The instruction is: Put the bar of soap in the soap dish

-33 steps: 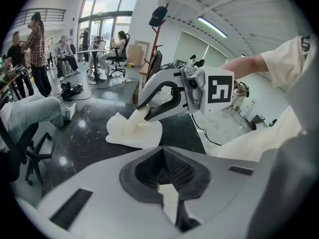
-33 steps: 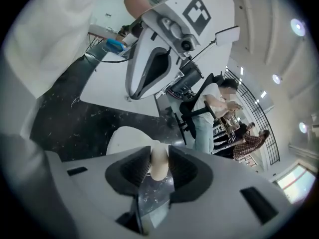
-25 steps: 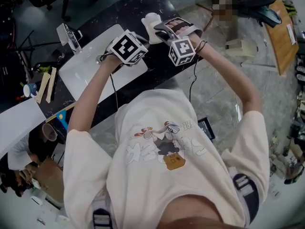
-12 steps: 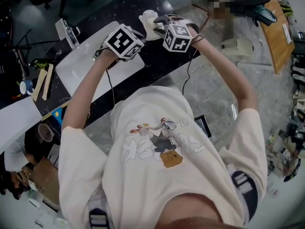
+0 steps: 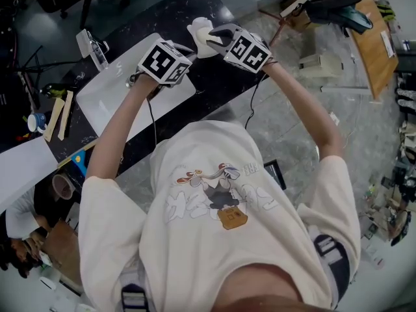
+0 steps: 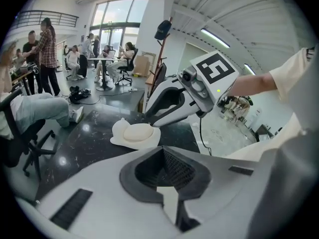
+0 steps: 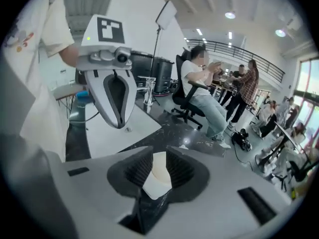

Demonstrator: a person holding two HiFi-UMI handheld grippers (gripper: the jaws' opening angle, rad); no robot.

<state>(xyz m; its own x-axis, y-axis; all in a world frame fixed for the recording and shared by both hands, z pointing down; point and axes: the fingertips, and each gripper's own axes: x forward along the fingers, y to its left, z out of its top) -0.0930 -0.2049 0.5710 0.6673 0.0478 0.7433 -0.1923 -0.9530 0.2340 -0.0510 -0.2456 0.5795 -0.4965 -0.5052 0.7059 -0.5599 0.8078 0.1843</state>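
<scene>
A pale bar of soap (image 6: 138,132) lies in the white soap dish (image 6: 117,138) on the black counter (image 5: 169,12); from the head view the dish (image 5: 200,28) is at the counter's far right. My right gripper (image 5: 218,38) hovers just right of it, tips (image 6: 148,119) over the dish's rim. Its jaws are closing with nothing gripped; in the right gripper view (image 7: 158,171) the white dish shows through the gap. My left gripper (image 6: 165,169) is shut and empty, held a short way left of the dish over the sink's edge (image 7: 118,124).
A white sink (image 5: 110,93) with a chrome tap (image 5: 94,47) is set in the counter left of the dish. Wooden sticks (image 5: 63,116) and a small cup lie at the far left. Several people and office chairs fill the room behind the counter.
My right gripper has rolled, its marker cube now tilted, and has lifted slightly off the dish. The soap stays in the dish. The left gripper has hardly moved.
</scene>
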